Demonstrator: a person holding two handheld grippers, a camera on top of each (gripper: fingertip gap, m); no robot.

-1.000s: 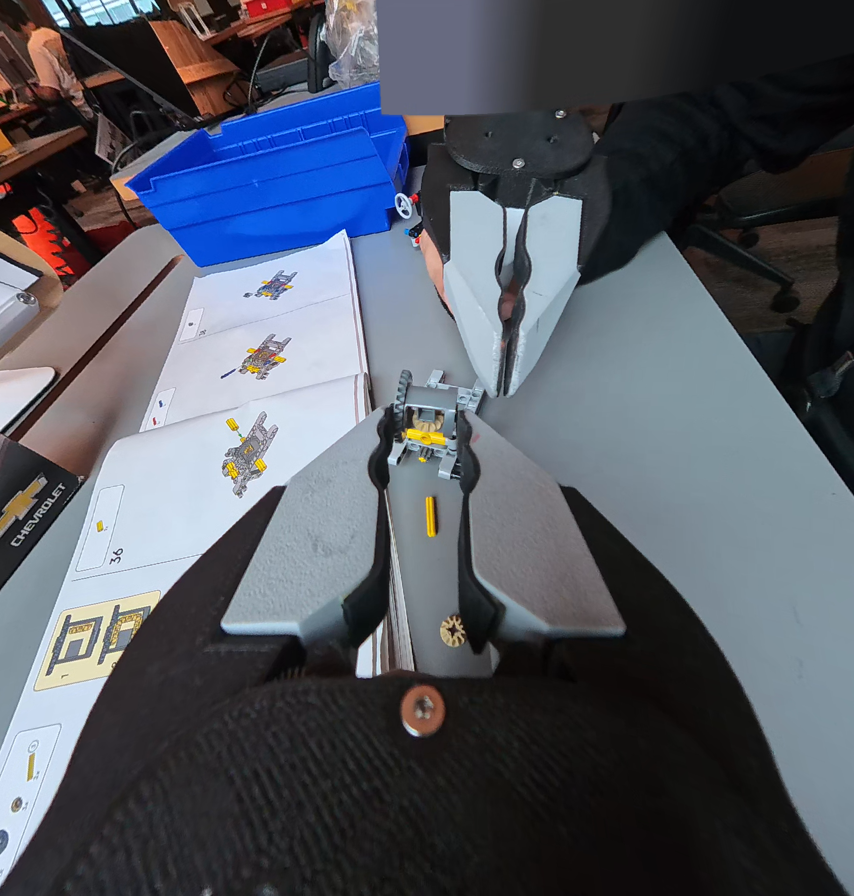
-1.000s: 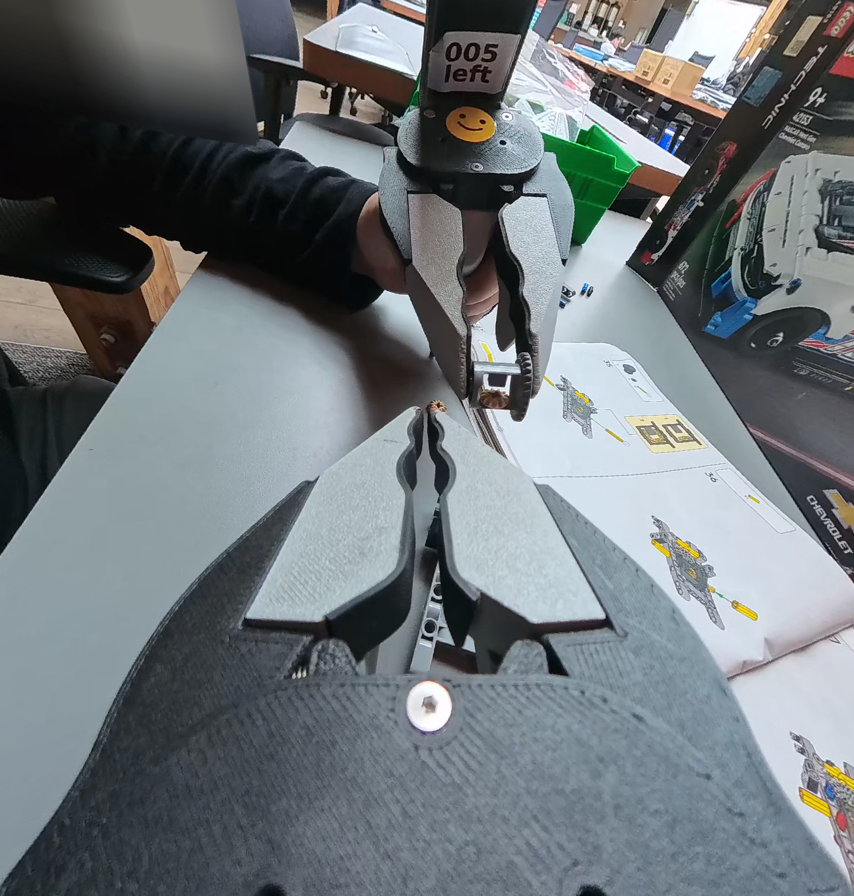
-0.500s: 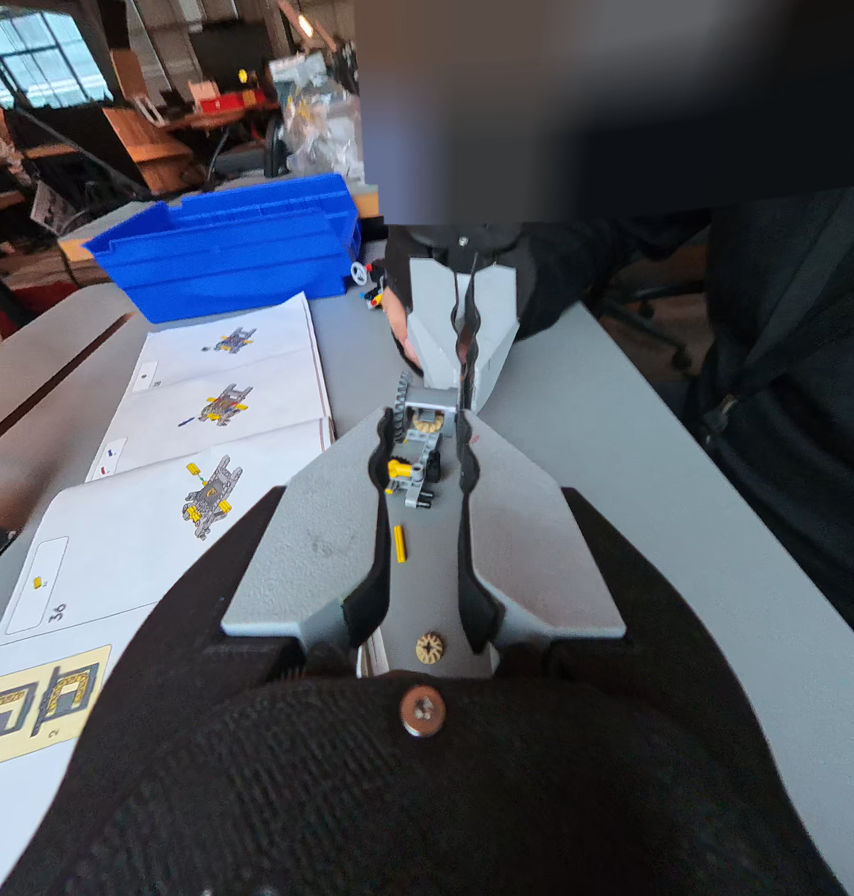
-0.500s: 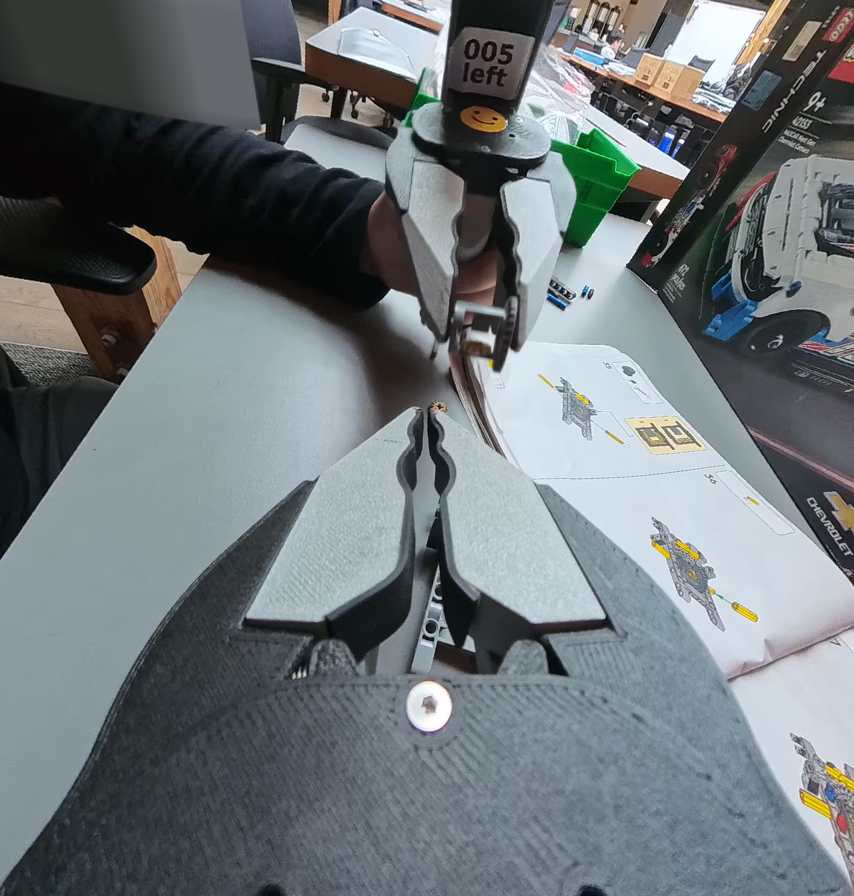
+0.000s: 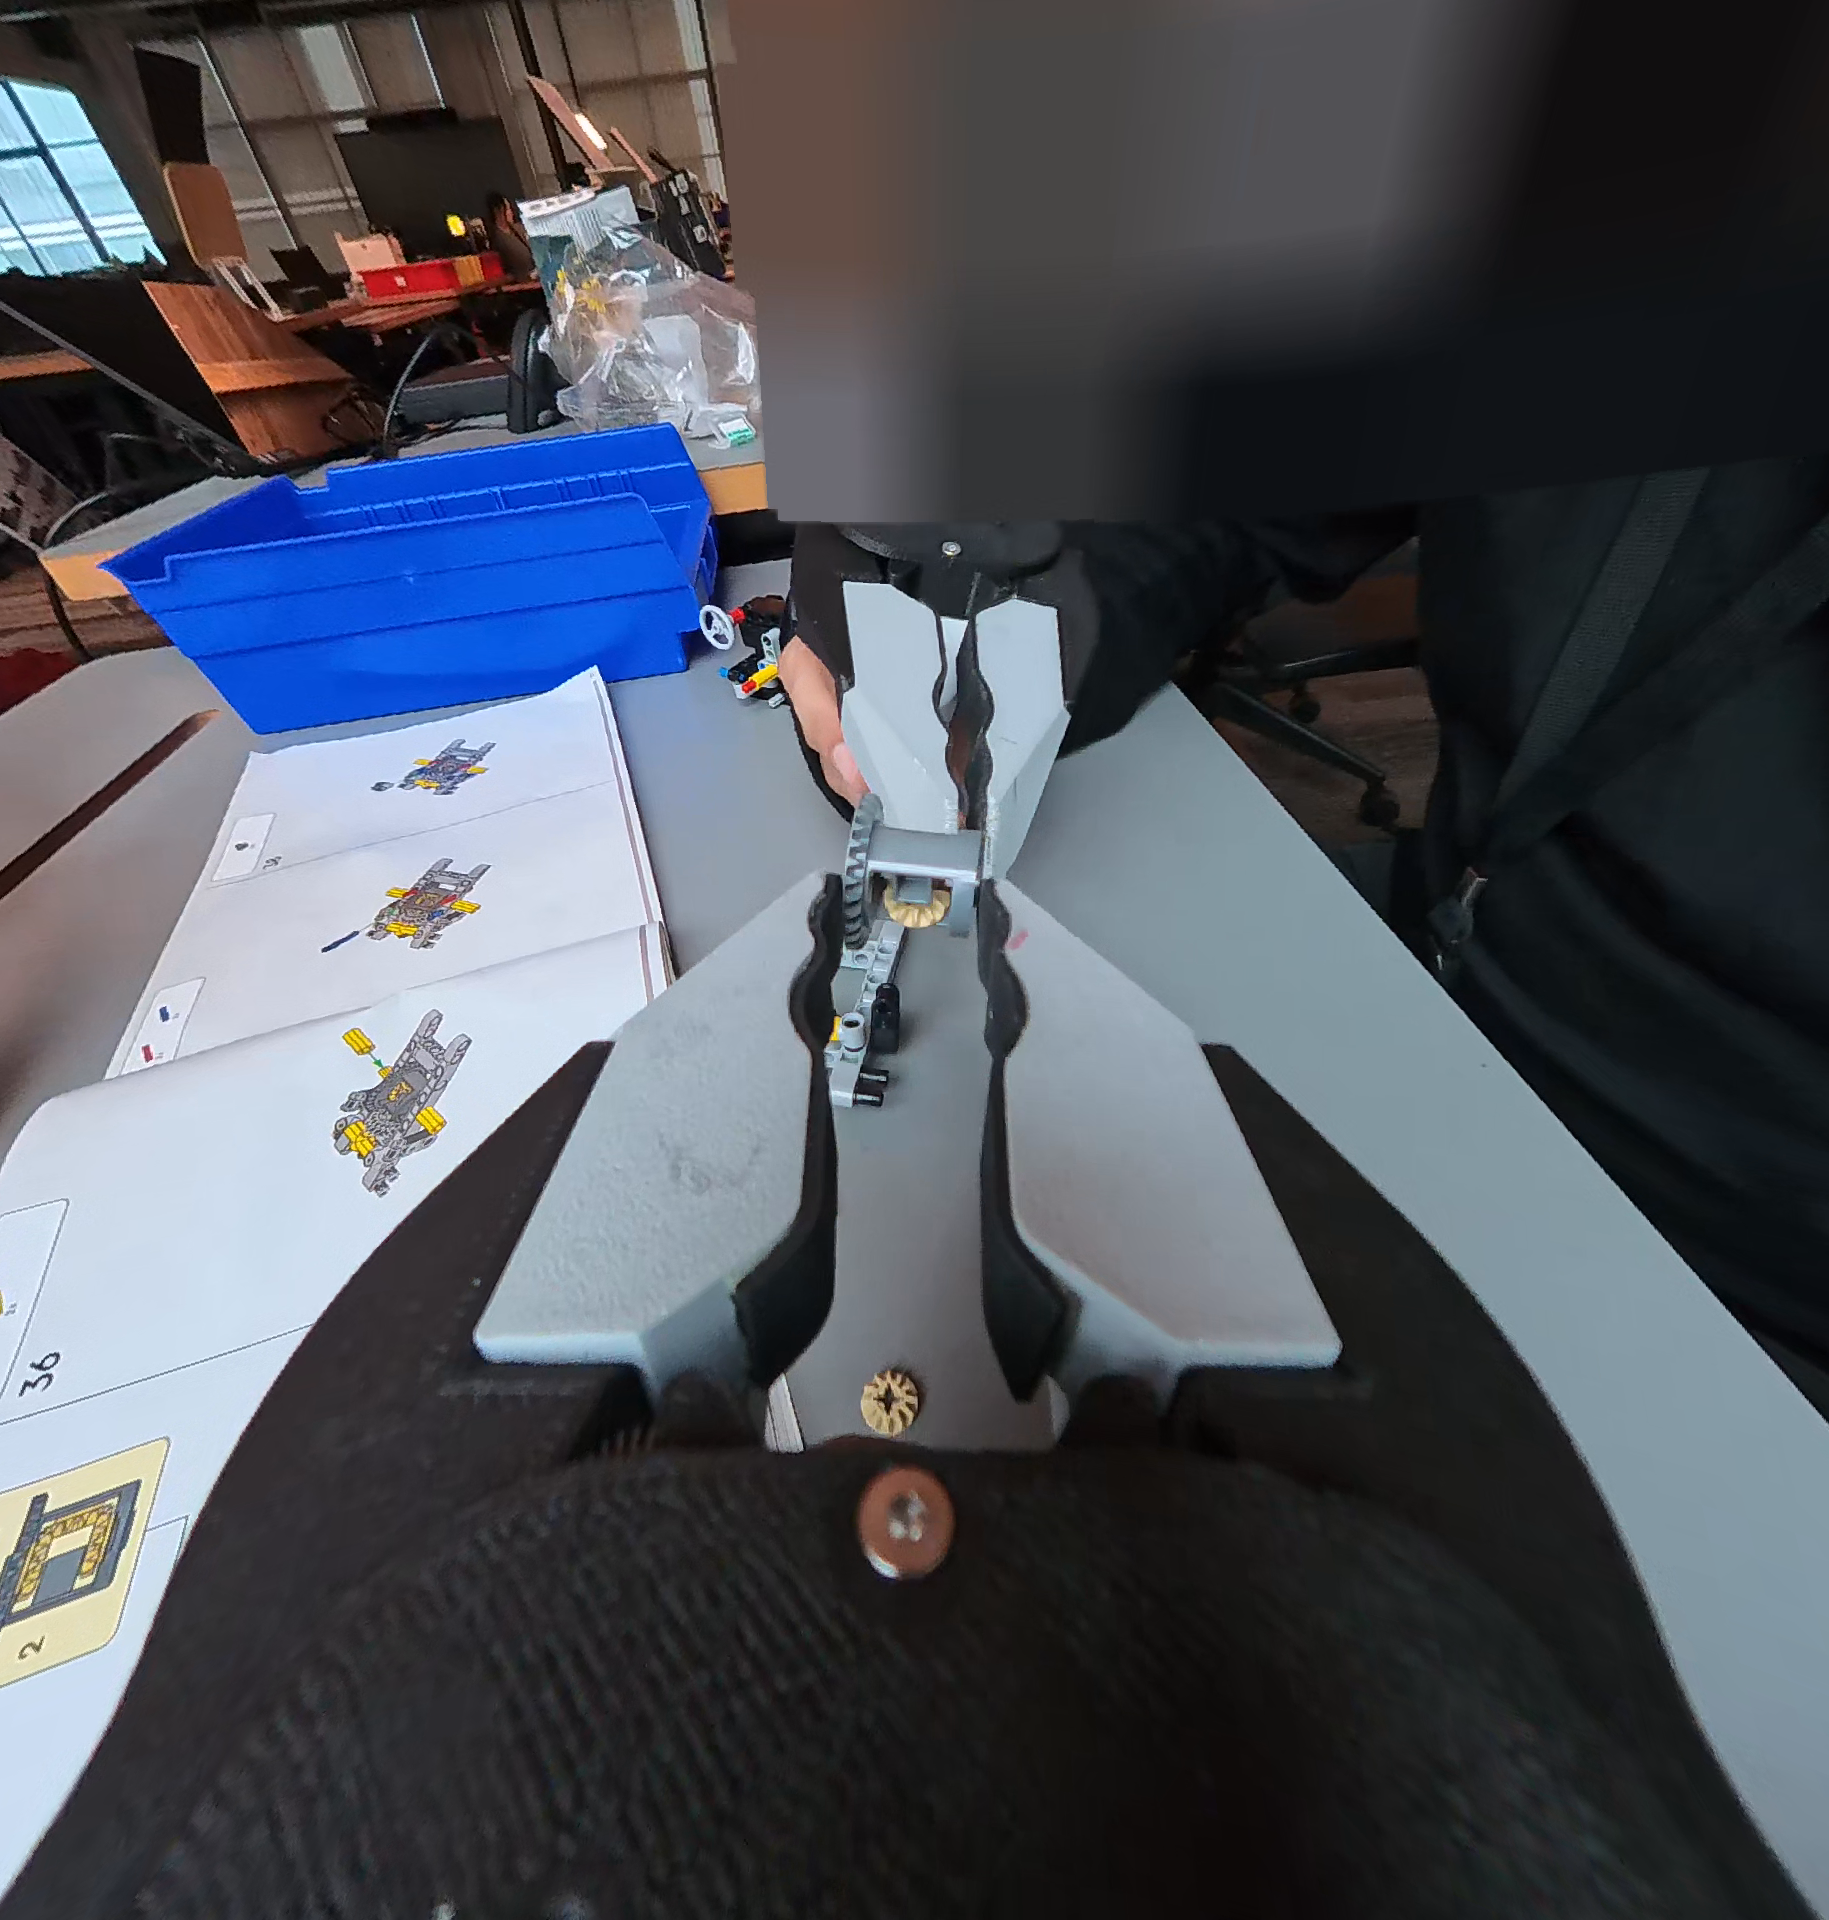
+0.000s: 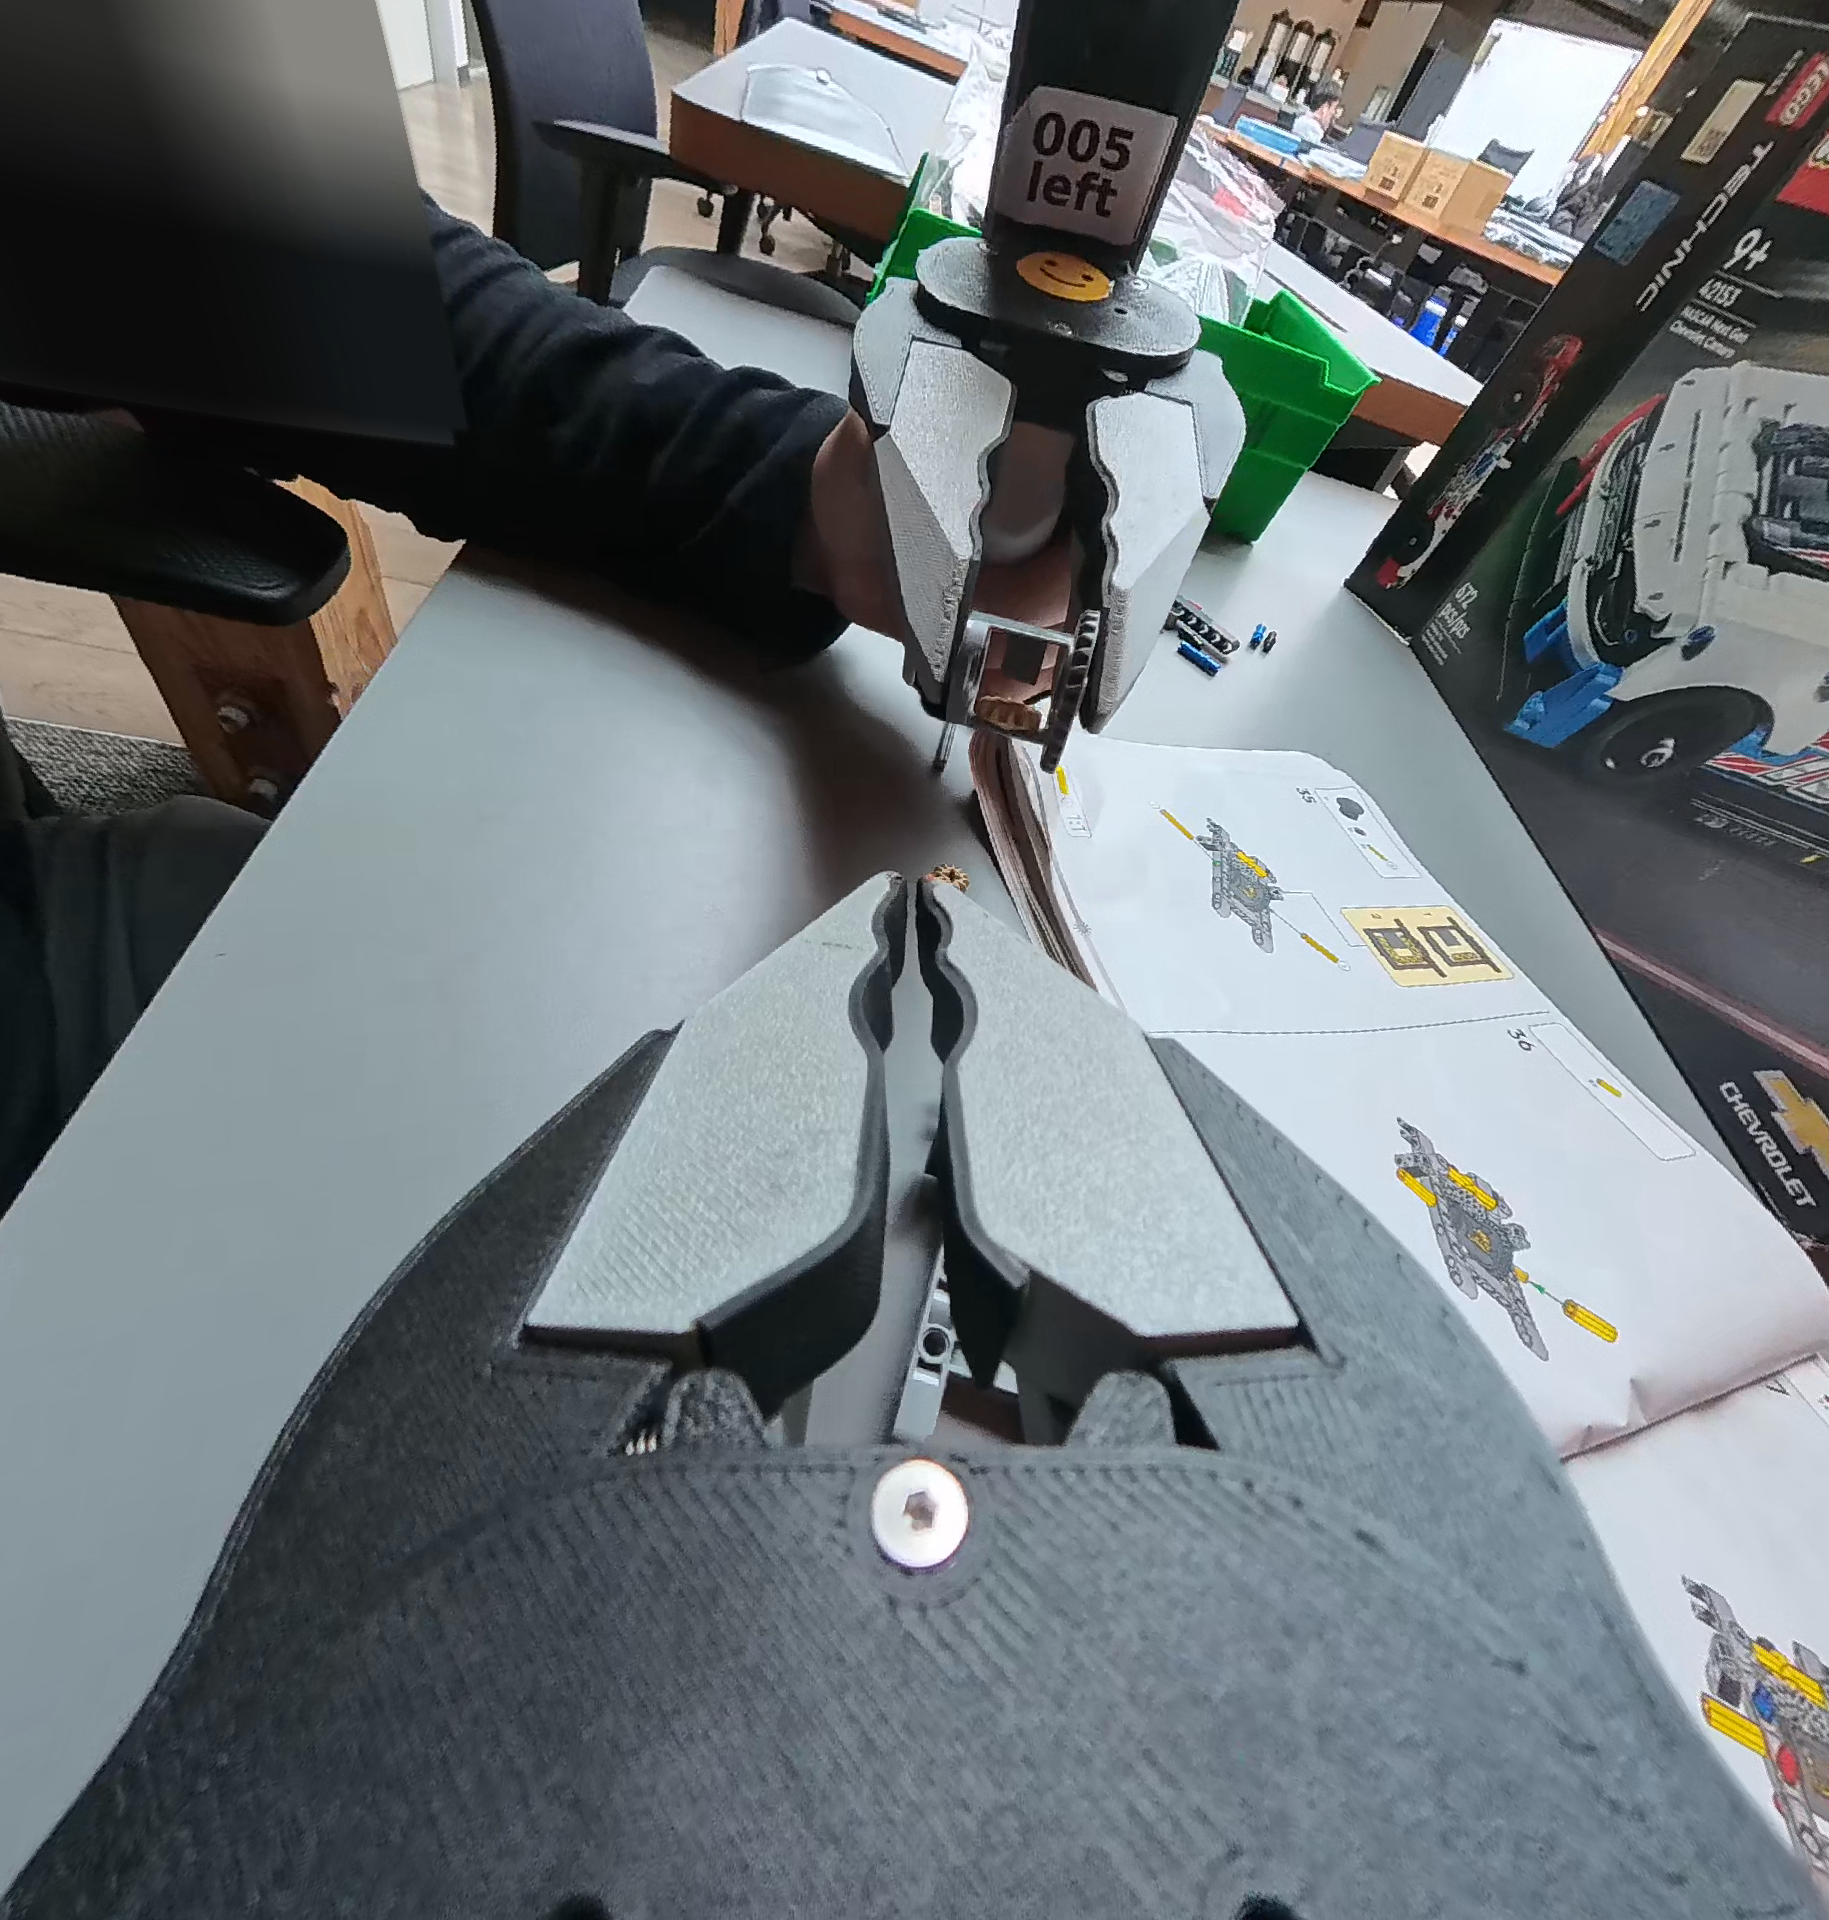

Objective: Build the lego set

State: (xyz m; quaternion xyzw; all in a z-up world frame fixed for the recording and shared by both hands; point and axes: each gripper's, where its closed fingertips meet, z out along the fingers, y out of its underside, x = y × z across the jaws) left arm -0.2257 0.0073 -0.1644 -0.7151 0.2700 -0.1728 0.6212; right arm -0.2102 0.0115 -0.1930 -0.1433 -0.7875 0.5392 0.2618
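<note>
My left gripper [image 5: 912,894] is shut on a grey frame [image 5: 920,854] that carries a black gear [image 5: 860,862] and a tan bevel gear [image 5: 912,906]. It holds the frame above the table. The right wrist view shows this gripper [image 6: 1014,686] and the frame [image 6: 1024,649] from the other side. My right gripper [image 6: 912,885] is shut, and its tips [image 5: 964,821] are close behind the frame. A grey assembly [image 5: 860,1039] lies on the table below. A loose tan gear [image 5: 889,1401] lies beside the booklet edge.
The open instruction booklet [image 5: 422,883] lies on the grey table [image 5: 1305,1039]. A blue bin [image 5: 422,582] stands behind the booklet. Small loose parts [image 5: 749,644] lie near the bin. A green bin [image 6: 1274,416] and the set's box [image 6: 1668,520] stand on the far side. A person sits at the table edge. Less than 4 cm separates the two grippers' tips.
My left gripper has lifted the frame with its gears higher above the table and the grey assembly. The right gripper has stayed still and shut.
</note>
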